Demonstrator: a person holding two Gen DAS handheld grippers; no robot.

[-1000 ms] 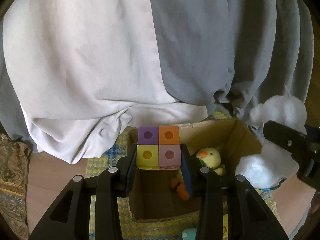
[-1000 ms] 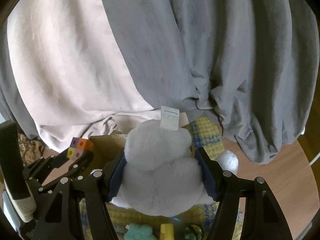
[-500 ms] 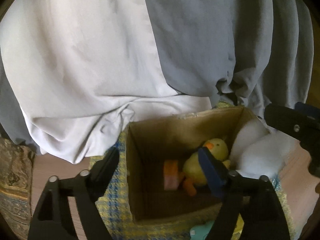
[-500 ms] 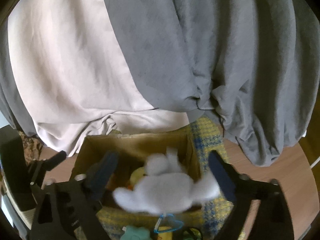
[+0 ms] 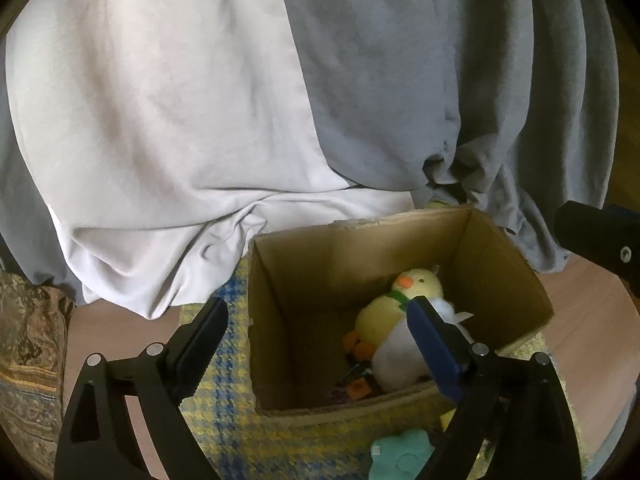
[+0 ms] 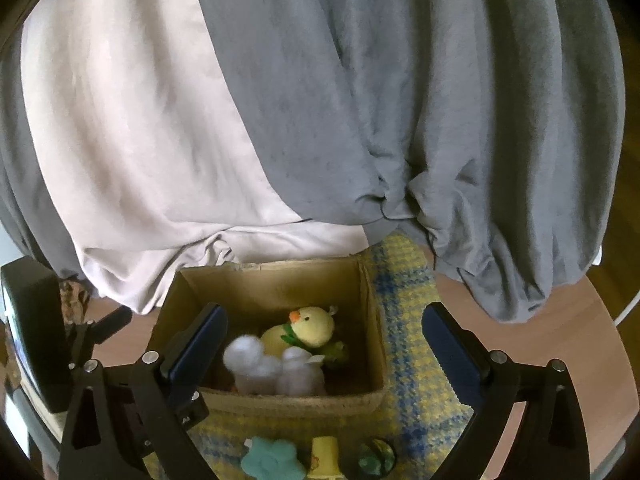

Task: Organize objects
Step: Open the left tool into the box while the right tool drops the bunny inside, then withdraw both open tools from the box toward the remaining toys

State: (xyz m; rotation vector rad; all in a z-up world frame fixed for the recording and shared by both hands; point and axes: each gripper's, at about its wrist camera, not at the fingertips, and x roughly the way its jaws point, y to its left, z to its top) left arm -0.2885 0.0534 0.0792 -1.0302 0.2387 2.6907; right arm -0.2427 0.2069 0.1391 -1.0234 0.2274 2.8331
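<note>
An open cardboard box (image 5: 500, 244) (image 6: 372, 312) stands on a yellow-and-blue checked cloth (image 5: 228, 412) (image 6: 412, 380). Inside lie a yellow duck plush (image 5: 396, 300) (image 6: 312, 326), a white fluffy plush (image 5: 400, 360) (image 6: 272, 372) and the coloured cube block (image 5: 357, 389), partly hidden at the bottom. My left gripper (image 5: 320, 344) is open and empty above the box's near left side. My right gripper (image 6: 324, 344) is open and empty above the box.
Grey and pale draped fabric (image 5: 240, 100) (image 6: 360, 100) fills the background behind the box. A teal flower-shaped toy (image 6: 272, 460) (image 5: 400, 456), a yellow item (image 6: 326, 456) and a dark green round item (image 6: 376, 456) lie on the cloth in front. Wooden surface (image 6: 560, 320) shows at the right.
My left gripper opened and the cube block dropped into the box. My right gripper opened and the white plush fell in beside the duck. Both grippers now stand empty.
</note>
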